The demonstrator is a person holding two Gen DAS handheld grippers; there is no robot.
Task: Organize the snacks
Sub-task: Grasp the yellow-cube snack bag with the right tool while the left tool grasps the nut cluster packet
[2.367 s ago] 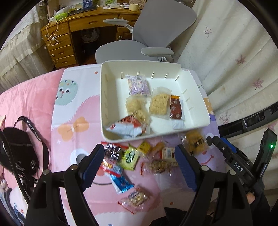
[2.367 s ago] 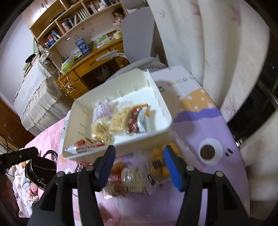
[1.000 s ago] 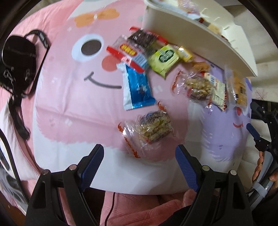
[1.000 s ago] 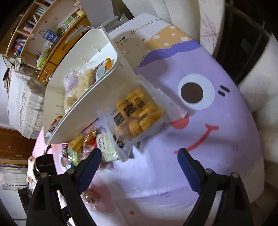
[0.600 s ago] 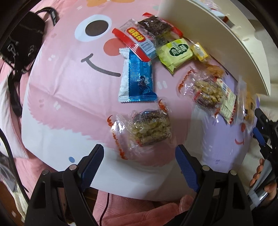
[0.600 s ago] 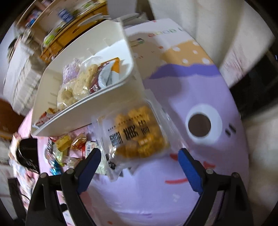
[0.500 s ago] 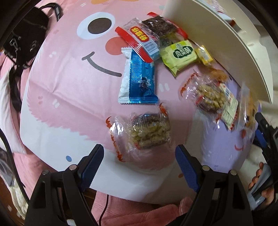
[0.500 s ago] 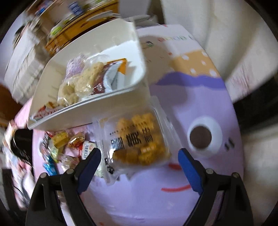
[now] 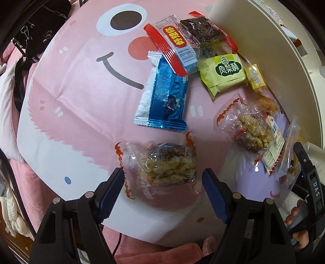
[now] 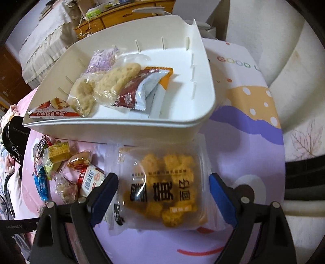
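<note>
My left gripper (image 9: 162, 180) is open, its fingers either side of a clear packet of nut brittle (image 9: 166, 164) on the pink cloth. Beyond it lie a blue wrapper (image 9: 164, 101), a red-striped packet (image 9: 172, 44), a green pastry packet (image 9: 223, 73) and a second brittle packet (image 9: 251, 130). My right gripper (image 10: 163, 188) is open around a clear pack of yellow crackers (image 10: 166, 186) lying in front of the white bin (image 10: 203, 85). The bin holds several snacks, among them a rice cake (image 10: 115, 79) and a brown-and-silver packet (image 10: 142, 89).
A black bag (image 9: 40, 26) lies at the cloth's far left. Small loose sweets (image 10: 61, 154) sit left of the cracker pack. A wooden desk (image 10: 126, 14) and a grey chair stand behind the bin. The cloth's front edge drops off just below the left gripper.
Both grippers have dropped low over the cloth. The left has closed in on the nut brittle packet, the right on the cracker pack. Both stay open.
</note>
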